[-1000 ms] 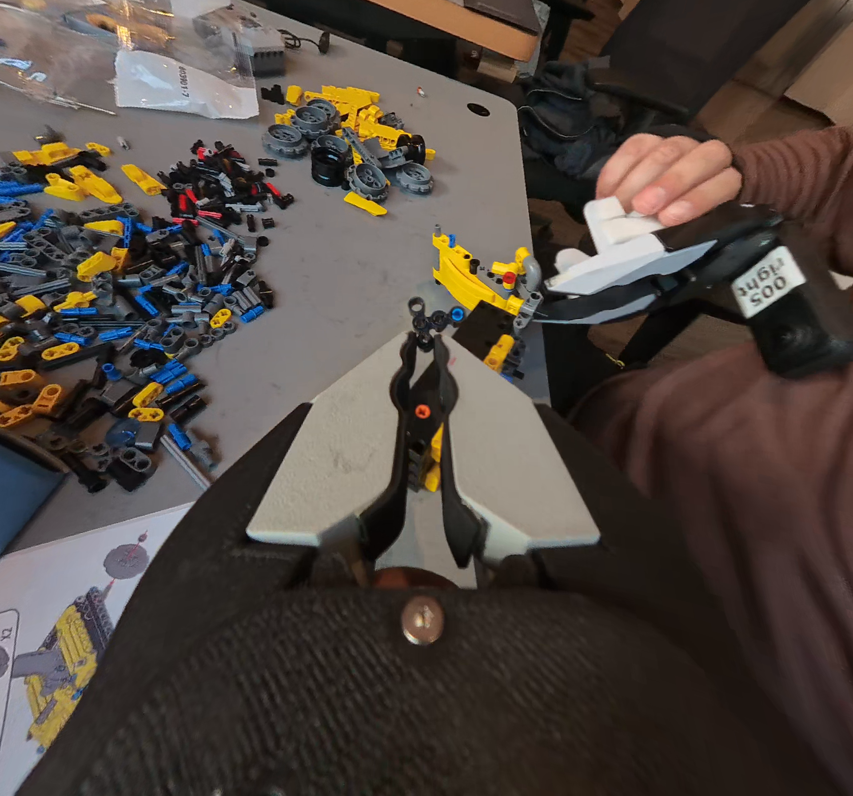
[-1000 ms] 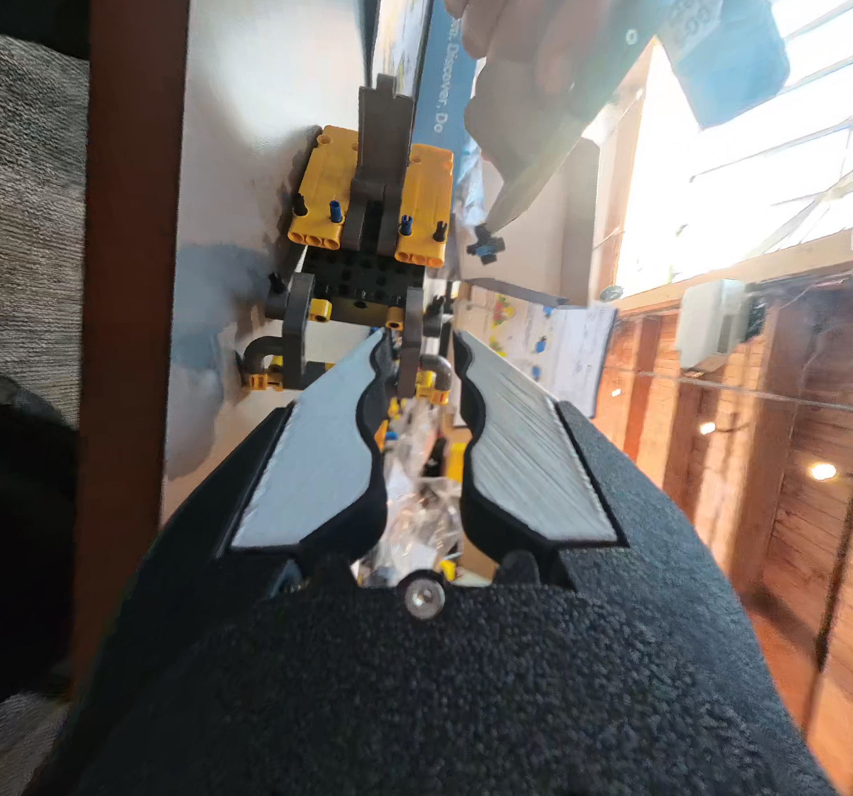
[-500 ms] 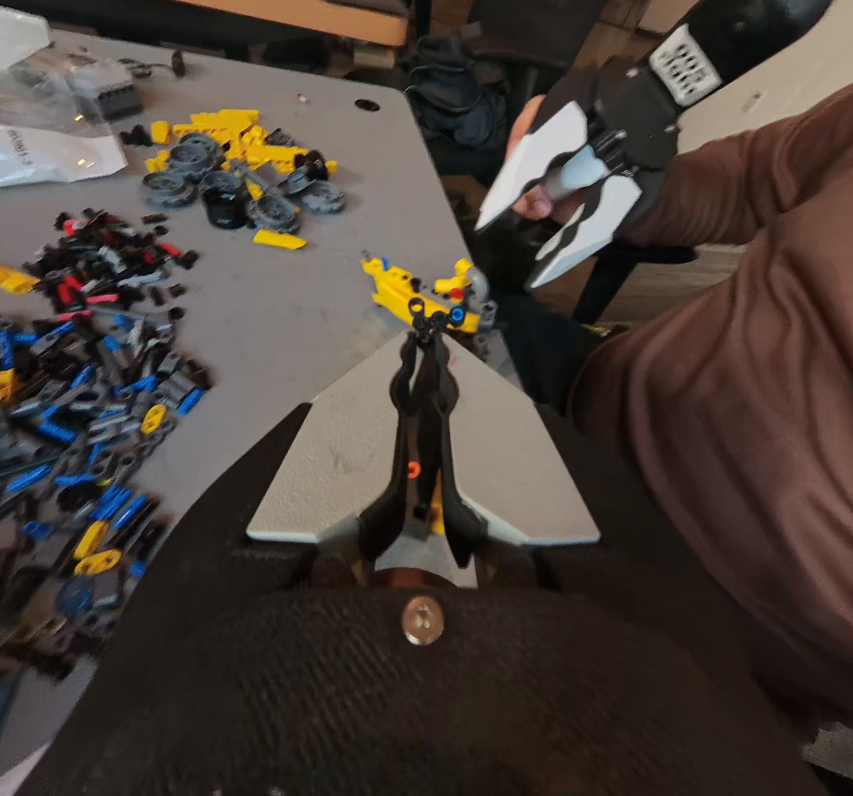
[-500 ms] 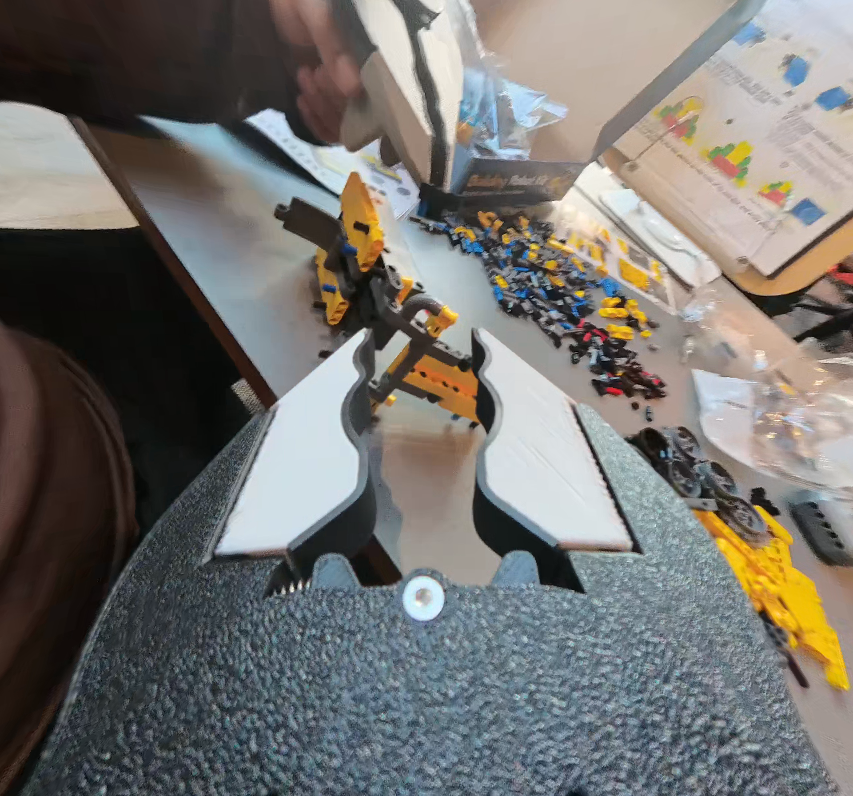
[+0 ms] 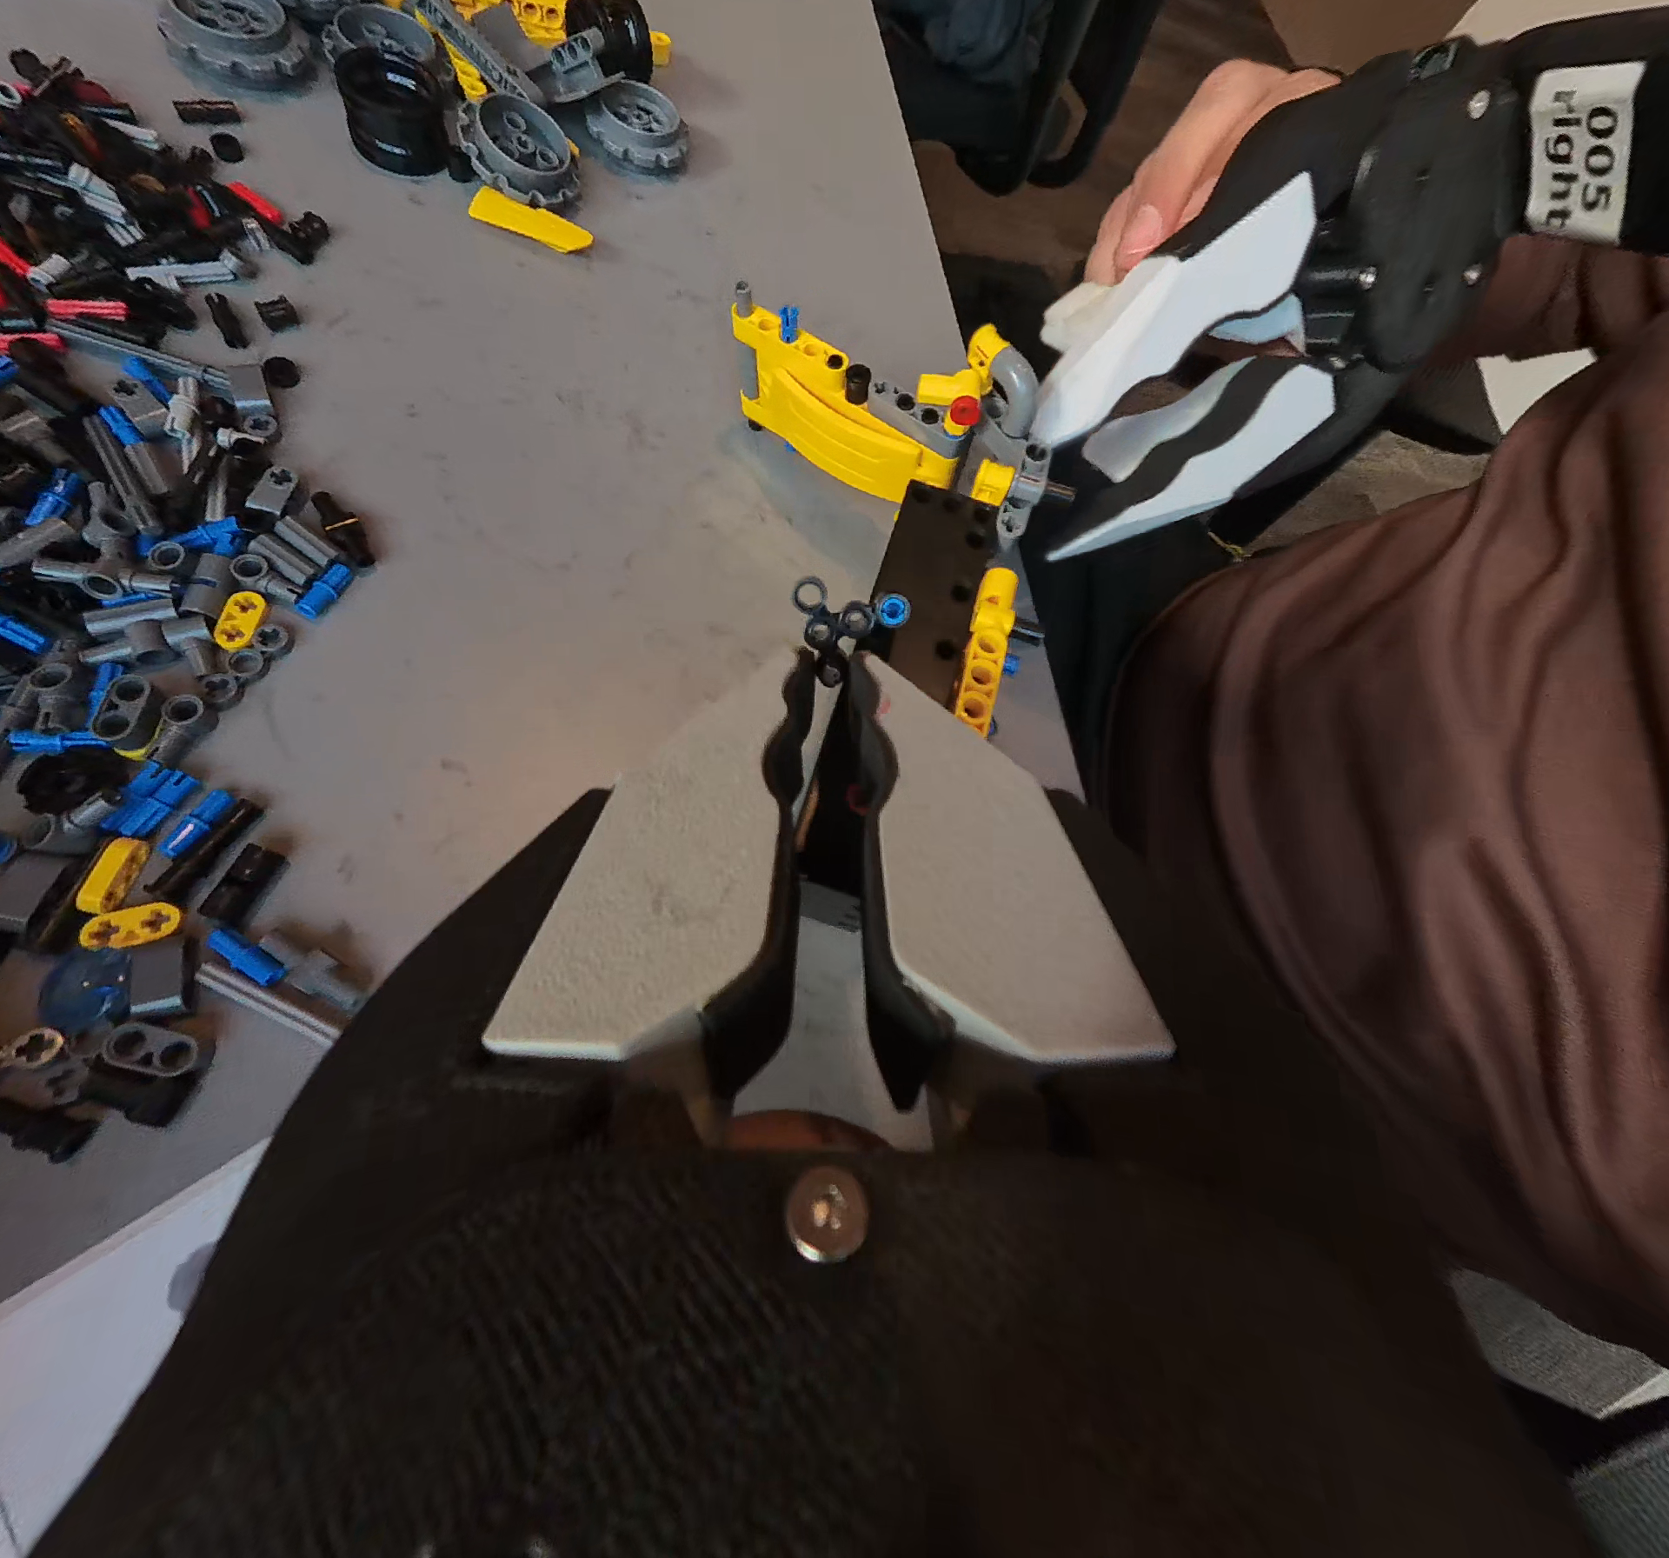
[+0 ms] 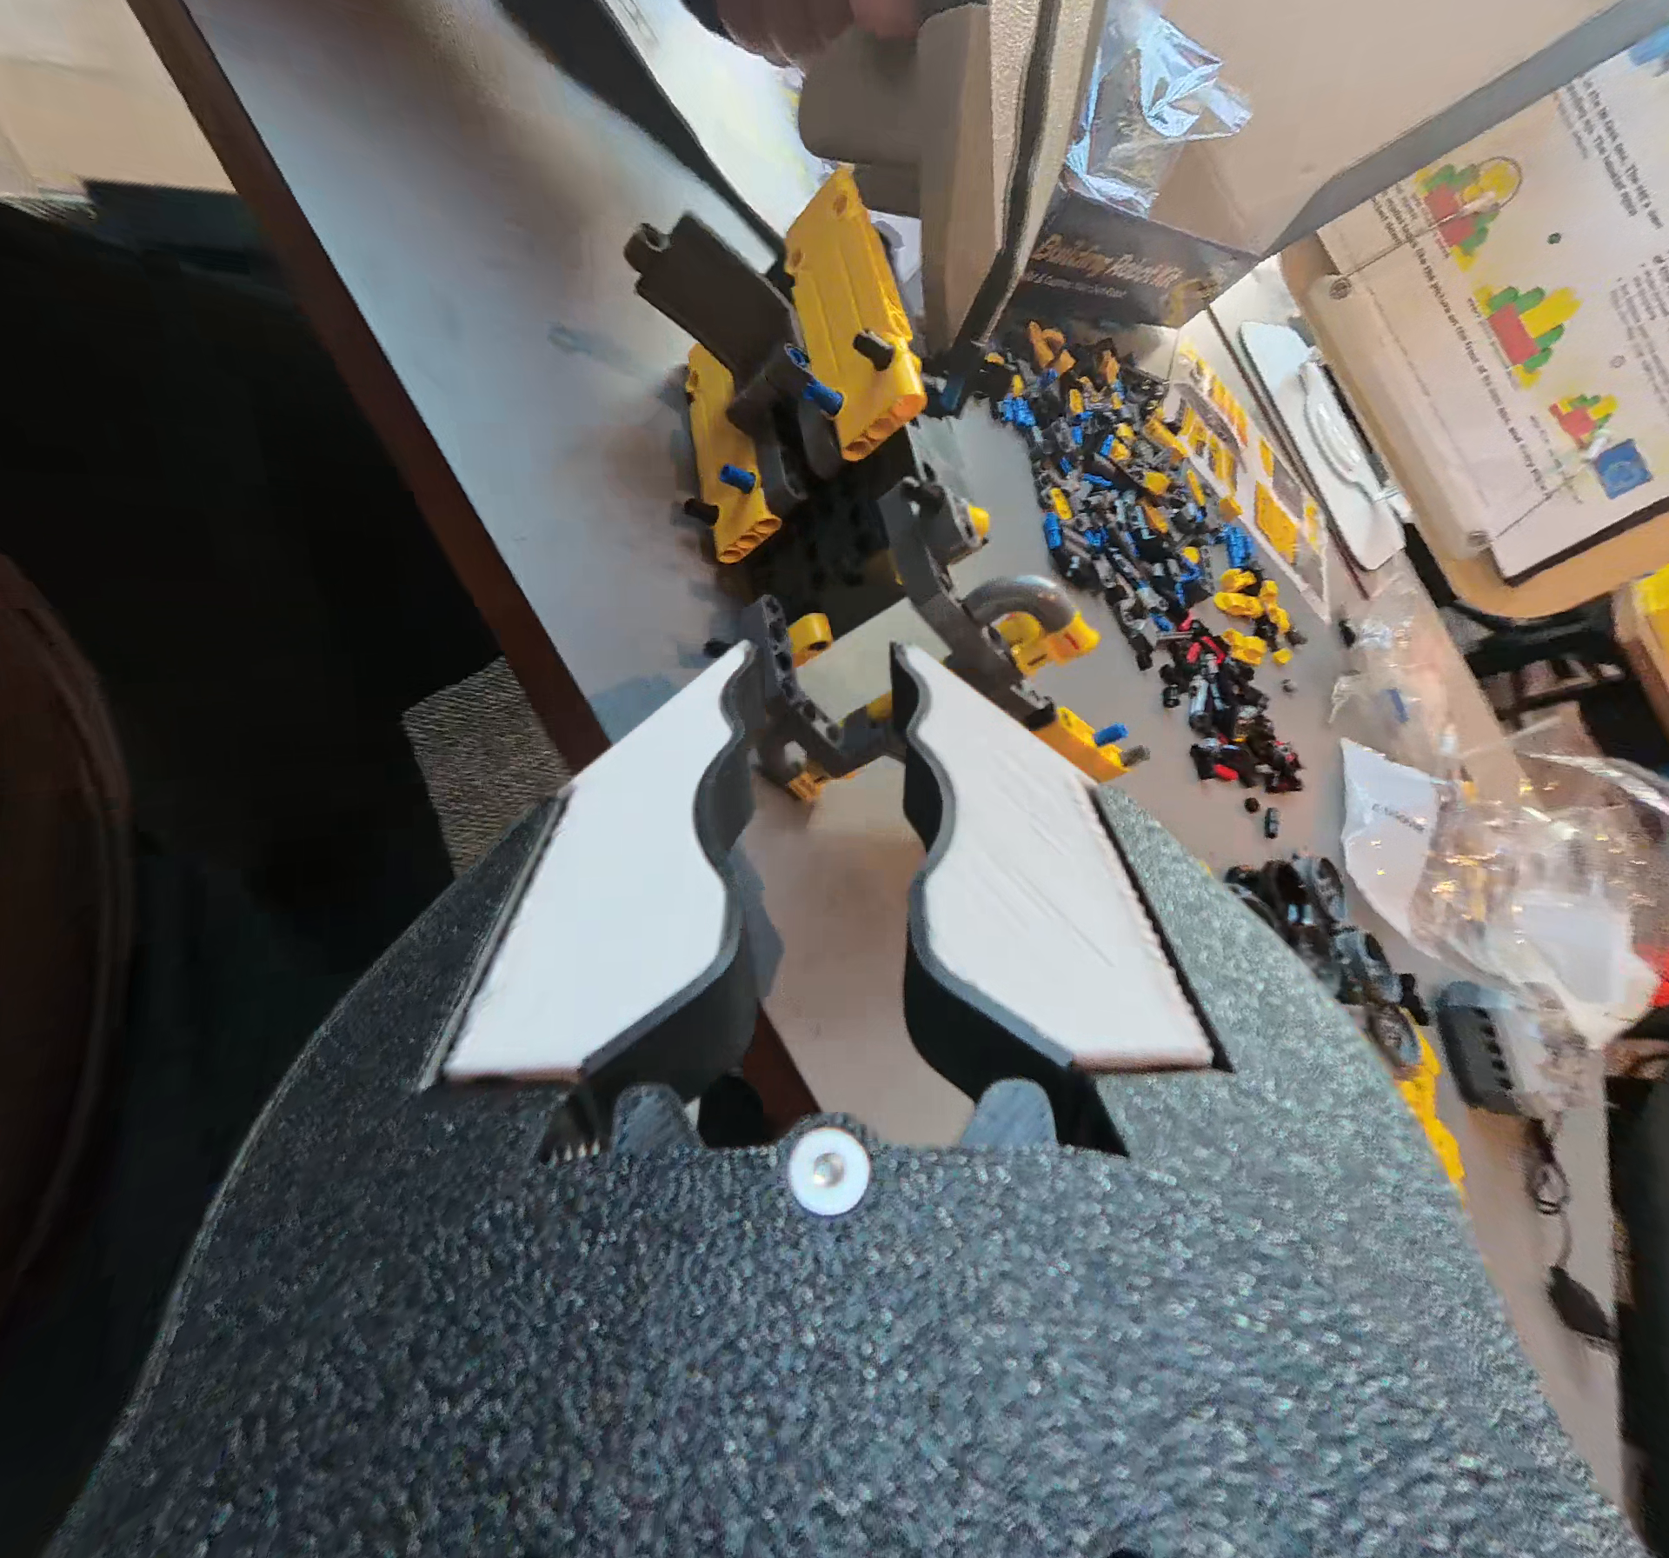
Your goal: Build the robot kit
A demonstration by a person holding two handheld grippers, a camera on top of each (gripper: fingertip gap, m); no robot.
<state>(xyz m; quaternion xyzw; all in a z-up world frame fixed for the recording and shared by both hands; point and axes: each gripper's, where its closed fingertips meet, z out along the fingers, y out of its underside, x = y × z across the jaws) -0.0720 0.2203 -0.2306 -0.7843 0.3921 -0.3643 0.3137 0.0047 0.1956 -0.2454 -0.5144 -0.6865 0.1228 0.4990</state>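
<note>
Left gripper [image 5: 826, 661] jaws clenched on a small black connector piece [image 5: 835, 616] with ring ends and a blue pin, held at the very tips just above the grey table [image 5: 542, 431], right beside the black block of the yellow-and-black brick assembly [image 5: 840, 422]. The assembly sits at the table's near edge, by the person's brown sleeve [image 5: 1400, 702]. Right gripper [image 5: 1052, 489] jaws released, spread wide, with the tips at the assembly's grey end. The upper tip looks to touch the grey curved pipe part [image 5: 1016, 381], but no grip is made. A hand [image 5: 1174, 160] wraps the right gripper's body. The left wrist view alone shows the loose parts pile [image 5: 135, 521] of blue, black, grey and yellow bits, well apart to the left. It also shows the grey wheel hubs [image 5: 506, 133] and a black tyre [image 5: 397, 101] farther back. In the right wrist view the right gripper [image 6: 822, 656] has a dark grey beam [image 6: 795, 720] of the assembly lying between its parted tips, which the other view hides. That view also shows the left gripper [image 6: 957, 349] coming in from above beside the yellow panel [image 6: 849, 313], an open cardboard box [image 6: 1355, 24], a printed sheet [image 6: 1490, 295] and clear plastic bags [image 6: 1490, 864]. This view is motion-blurred, so actual contact on the beam cannot be told.
</note>
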